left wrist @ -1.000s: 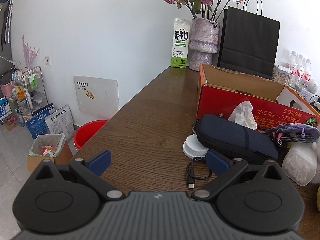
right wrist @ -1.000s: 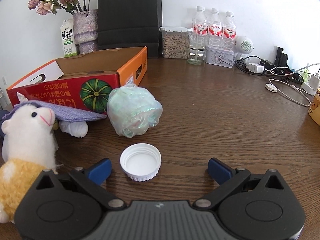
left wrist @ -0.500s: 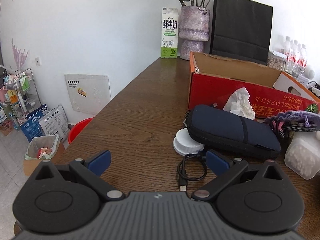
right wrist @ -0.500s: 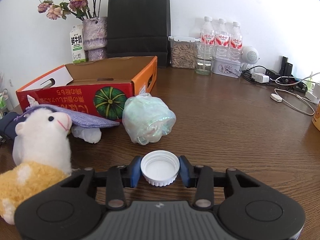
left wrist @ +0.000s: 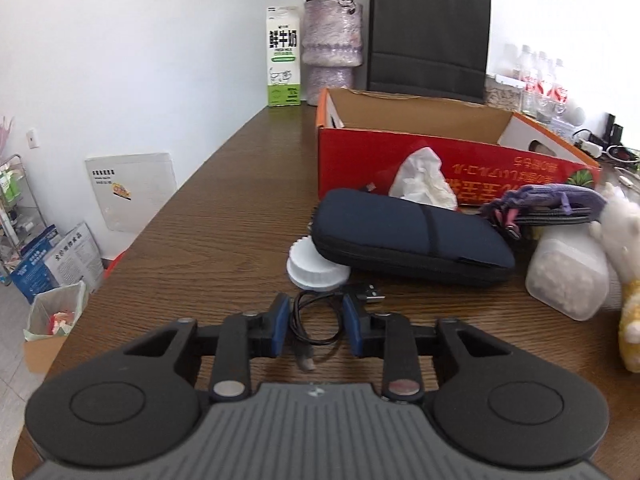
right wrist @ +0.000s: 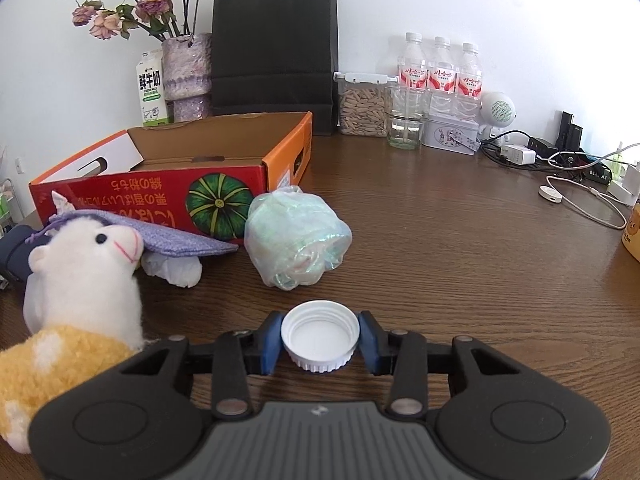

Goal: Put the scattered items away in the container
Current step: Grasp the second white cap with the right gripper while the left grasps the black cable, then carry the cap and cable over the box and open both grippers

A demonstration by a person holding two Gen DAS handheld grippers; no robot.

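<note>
The left gripper (left wrist: 316, 326) was closing, its blue pads (left wrist: 281, 322) flanking a coiled black cable (left wrist: 316, 320) on the table (left wrist: 224, 216); whether the pads already pressed the coil could not be told. One plug (left wrist: 366, 293) of the cable lay just ahead of the right-hand pad, the other end trailed back under the jaws. Just beyond the coil sat a white cap (left wrist: 314, 268), touching a dark pouch (left wrist: 408, 238). Behind the pouch lay a crumpled tissue (left wrist: 424, 178) against the red box (left wrist: 360, 160), which stood open and ahead to the right. Further right were a purple bag (left wrist: 560, 196) and a clear tub (left wrist: 568, 276).

The right gripper (right wrist: 319, 338) was clenched on a white lid (right wrist: 320, 334), open side up, a pad (right wrist: 270, 340) on either side of its ribbed rim. Ahead of it lay a plastic bundle (right wrist: 296, 240), well apart from the lid. To the left stood a plush toy (right wrist: 84, 276), its head under the purple bag (right wrist: 172, 236). The red box (right wrist: 160, 200) lay ahead to the left, behind the bundle. At the wall beyond stood a vase (right wrist: 188, 76), a milk carton (right wrist: 152, 88), a black bag (right wrist: 276, 52) and bottles (right wrist: 440, 68).
</note>
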